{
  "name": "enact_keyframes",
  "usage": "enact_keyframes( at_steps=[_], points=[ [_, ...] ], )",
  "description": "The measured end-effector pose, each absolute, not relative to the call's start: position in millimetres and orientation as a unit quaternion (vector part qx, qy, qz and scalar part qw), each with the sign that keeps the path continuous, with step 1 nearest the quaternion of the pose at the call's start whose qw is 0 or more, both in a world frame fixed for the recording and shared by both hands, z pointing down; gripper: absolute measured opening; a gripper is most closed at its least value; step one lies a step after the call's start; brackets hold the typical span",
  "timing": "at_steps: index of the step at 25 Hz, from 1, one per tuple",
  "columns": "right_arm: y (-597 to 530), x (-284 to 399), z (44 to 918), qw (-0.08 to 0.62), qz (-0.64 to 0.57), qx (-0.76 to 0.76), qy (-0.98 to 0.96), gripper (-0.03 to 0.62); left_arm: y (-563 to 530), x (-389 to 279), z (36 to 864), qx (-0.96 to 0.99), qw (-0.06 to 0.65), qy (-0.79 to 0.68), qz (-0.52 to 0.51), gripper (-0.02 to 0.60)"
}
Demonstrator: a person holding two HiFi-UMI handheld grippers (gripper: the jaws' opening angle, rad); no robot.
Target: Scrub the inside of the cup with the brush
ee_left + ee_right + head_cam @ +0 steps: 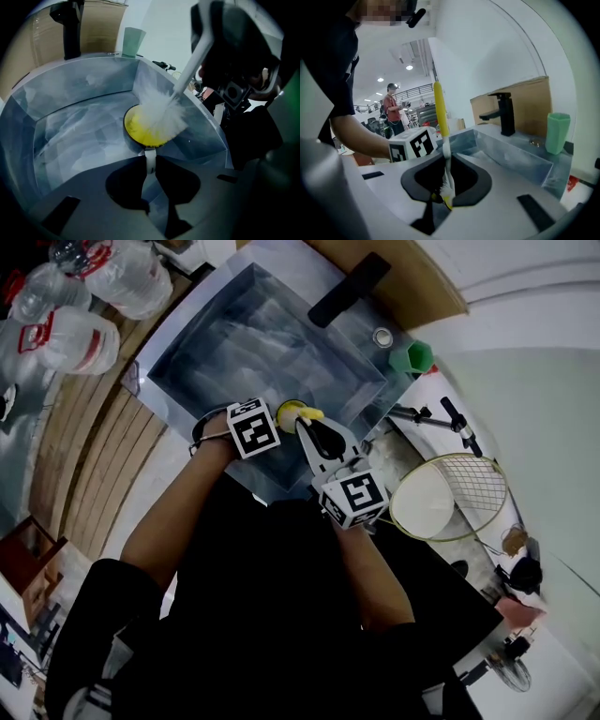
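A cup with a yellow inside [140,133] lies tilted over the steel sink [70,122], its mouth facing up and right. My left gripper [150,163] is shut on the cup's white handle. A brush [161,110] with white bristles is pushed into the cup's mouth, and its white shaft runs up to the right. My right gripper [446,174] is shut on that brush [445,150], which stands upright between the jaws, yellow end up and bristles down. In the head view both grippers meet at the cup [298,412] by the sink's near edge.
A black faucet [349,289] and a green tumbler [412,356] stand at the sink's far side. Plastic water bottles [103,287] lie to the left, a badminton racket [450,495] to the right. A person [393,112] stands far off in the room.
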State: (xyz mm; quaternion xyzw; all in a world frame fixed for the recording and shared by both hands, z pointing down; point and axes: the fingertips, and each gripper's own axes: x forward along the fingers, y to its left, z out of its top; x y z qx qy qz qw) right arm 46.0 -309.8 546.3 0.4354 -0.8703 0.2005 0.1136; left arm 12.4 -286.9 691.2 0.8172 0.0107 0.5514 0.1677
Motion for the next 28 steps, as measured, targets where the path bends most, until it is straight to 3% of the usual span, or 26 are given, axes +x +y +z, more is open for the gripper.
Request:
enact_keyframes(
  at_steps=[6,14,22,28],
  points=[
    [-314.4,50.6,566.3,0.137,0.209,0.436,-0.865,0.052,-278.0,10.5,692.9,0.812,0.189,0.023,0.552,0.072],
    [-330.8,71.6,497.7,0.116,0.11,0.456,-0.876,0.048,-283.7,11.6,691.2,0.816,0.174,0.012,0.55,0.072],
    [-327.0,56.5,566.9,0.154,0.153,0.445,-0.869,0.048,-282.2,12.0,691.6,0.814,0.175,0.017,0.554,0.072],
    [-323.6,56.1,560.2,0.155,0.16,0.436,-0.872,0.048,-279.3,11.7,692.6,0.812,0.187,0.019,0.552,0.072]
  ],
)
